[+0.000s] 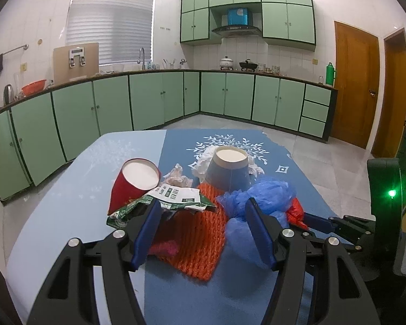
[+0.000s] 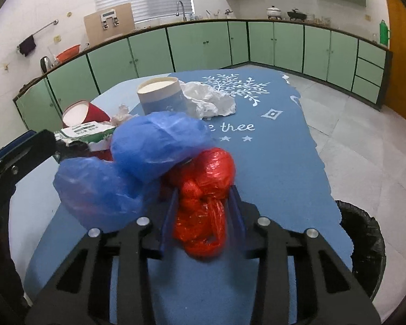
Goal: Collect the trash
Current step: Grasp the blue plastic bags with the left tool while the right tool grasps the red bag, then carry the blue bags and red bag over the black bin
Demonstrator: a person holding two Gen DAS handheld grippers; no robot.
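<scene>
A heap of trash lies on the blue cloth [image 2: 270,162]. My right gripper [image 2: 203,191] is shut on a crumpled red plastic bag [image 2: 208,168], its pads pressing both sides. A blue plastic bag [image 2: 149,151] leans on the red one from the left. My left gripper [image 1: 203,203] stands open over an orange foam net [image 1: 197,241], its left fingertip touching a green-and-white wrapper [image 1: 173,197]. Behind sit a tipped red paper cup [image 1: 132,184], an upside-down blue cup [image 1: 227,170] and white tissue [image 2: 211,100].
A bin with a black liner [image 2: 365,243] stands on the floor below the table's right edge. The pale table [image 1: 67,203] shows bare at the left. Green kitchen cabinets [image 1: 149,100] line the far walls, with a wooden door [image 1: 354,81] at the right.
</scene>
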